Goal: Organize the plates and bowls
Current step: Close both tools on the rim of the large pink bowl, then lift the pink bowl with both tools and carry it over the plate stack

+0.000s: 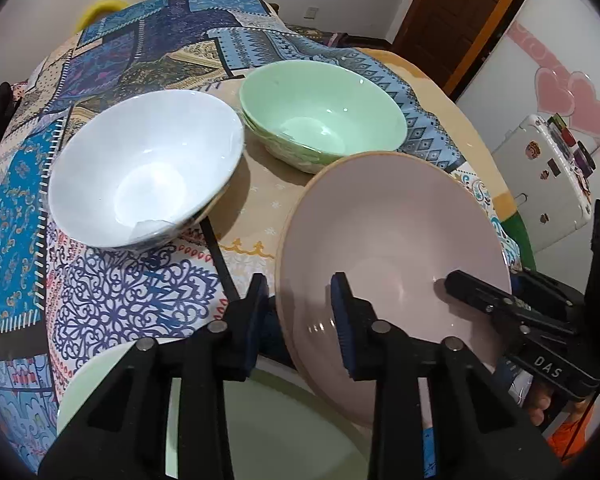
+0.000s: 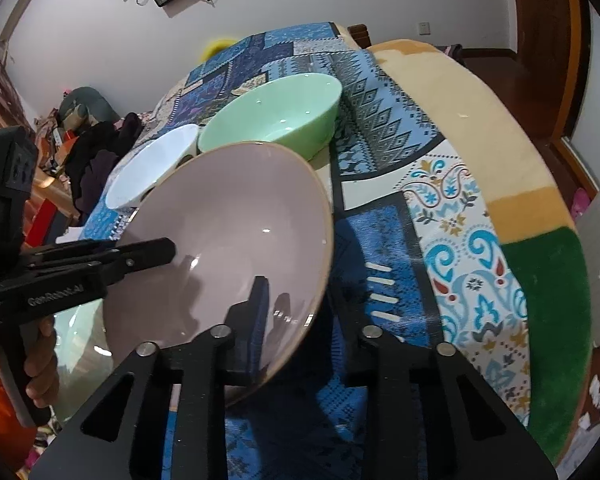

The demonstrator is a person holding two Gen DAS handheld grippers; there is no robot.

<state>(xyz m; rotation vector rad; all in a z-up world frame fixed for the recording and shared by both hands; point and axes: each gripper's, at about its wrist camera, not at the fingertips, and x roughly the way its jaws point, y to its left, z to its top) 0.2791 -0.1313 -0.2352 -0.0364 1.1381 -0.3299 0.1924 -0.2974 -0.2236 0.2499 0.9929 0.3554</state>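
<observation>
Grippers, left and right, pinch empty pink bowl (tilted).

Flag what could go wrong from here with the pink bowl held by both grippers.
1. The pink bowl is tilted and pinched only at its rim by the left gripper and right gripper; it could slip.
2. A pale green plate lies right below; a drop could chip both.
3. The white bowl and green bowl sit close, so a swing could knock them.
</observation>
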